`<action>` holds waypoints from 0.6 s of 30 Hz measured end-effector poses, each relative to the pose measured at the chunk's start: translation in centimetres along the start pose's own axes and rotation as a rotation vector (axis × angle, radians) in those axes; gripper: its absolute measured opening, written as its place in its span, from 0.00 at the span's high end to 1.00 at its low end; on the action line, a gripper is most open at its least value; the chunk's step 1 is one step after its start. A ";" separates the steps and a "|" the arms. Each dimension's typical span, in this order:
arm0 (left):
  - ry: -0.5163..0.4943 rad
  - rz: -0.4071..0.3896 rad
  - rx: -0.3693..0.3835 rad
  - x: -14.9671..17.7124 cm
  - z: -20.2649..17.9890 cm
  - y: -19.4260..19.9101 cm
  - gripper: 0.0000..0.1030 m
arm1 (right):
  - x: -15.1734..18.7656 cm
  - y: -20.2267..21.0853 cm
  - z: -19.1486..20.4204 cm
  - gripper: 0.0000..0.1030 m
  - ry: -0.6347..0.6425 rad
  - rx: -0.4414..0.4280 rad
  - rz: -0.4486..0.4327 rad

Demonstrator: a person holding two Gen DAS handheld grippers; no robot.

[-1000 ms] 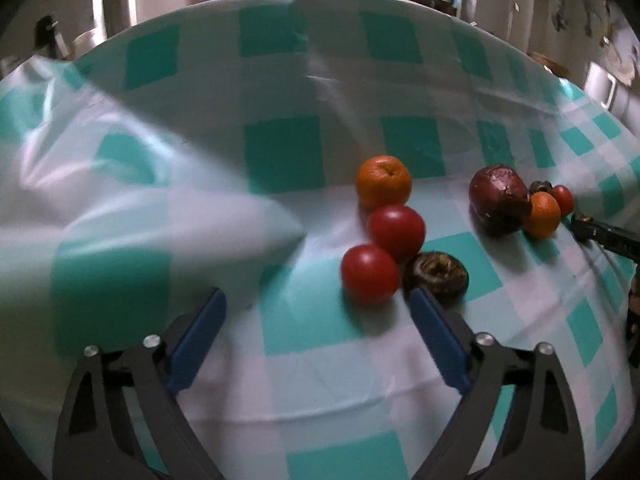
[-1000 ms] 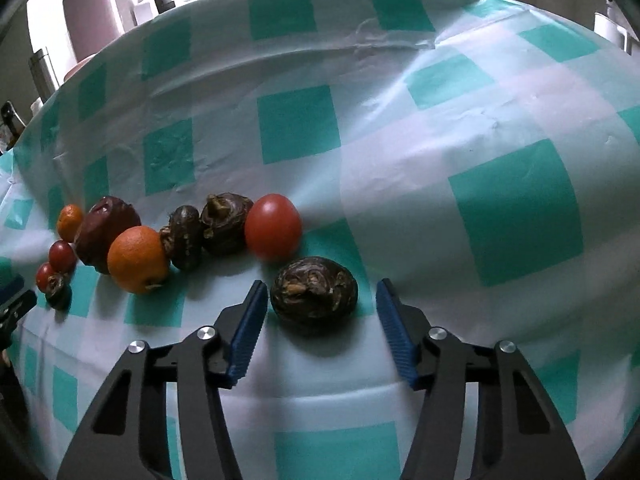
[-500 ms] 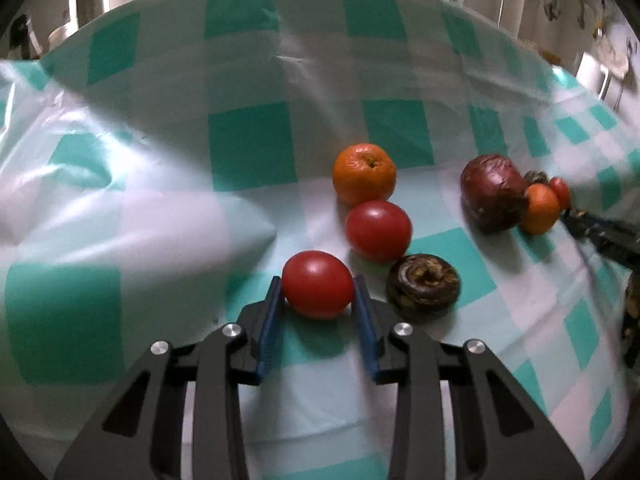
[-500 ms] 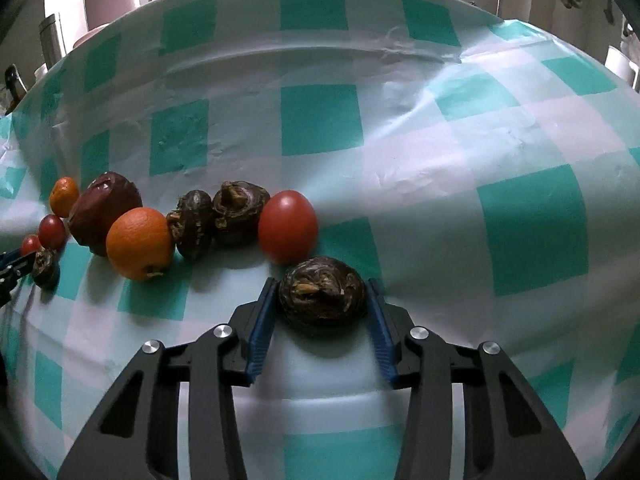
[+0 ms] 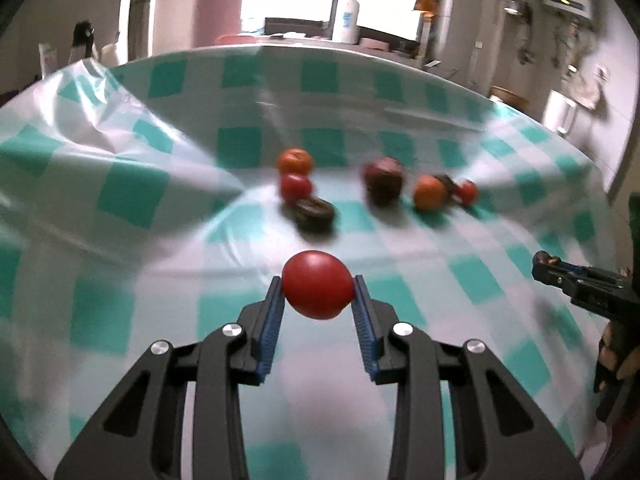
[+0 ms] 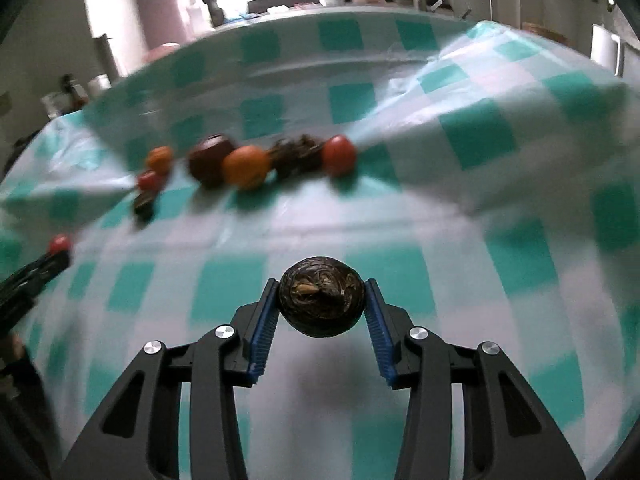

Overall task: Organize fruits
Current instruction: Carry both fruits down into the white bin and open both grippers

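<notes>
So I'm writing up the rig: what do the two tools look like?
Both match: the left tool and right tool have black angular fingers with cut-out openings, round silver screw heads at the joints, and ribbed blue pads lining the inner faces. No cables or sleeves show.

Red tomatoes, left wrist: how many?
3 round red tomatoes: one in the left gripper; one beside the orange tangerine; one at the row's right end. Others may be hidden.

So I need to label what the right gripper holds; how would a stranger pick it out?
On the teal-checked tablecloth, find the right gripper near the camera. Between its blue pads sits a dark brown wrinkled fruit, lifted clear of the row of fruit behind.
</notes>
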State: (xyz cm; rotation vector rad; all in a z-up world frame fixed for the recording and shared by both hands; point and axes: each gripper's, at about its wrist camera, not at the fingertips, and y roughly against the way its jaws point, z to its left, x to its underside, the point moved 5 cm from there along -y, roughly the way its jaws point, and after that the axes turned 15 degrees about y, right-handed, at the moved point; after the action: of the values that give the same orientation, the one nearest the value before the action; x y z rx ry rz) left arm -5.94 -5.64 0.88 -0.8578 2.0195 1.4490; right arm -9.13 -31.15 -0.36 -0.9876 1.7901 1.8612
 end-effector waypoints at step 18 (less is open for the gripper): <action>-0.578 0.156 0.320 20.0 -24.1 8.3 0.67 | 22.9 17.2 -8.6 0.59 -0.170 0.194 0.026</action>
State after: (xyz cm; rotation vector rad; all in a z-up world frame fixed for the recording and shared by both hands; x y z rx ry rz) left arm -26.48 -30.69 -0.86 -0.1229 1.8146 1.2198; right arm -34.74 -46.16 -3.72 -0.7178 1.8466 1.6920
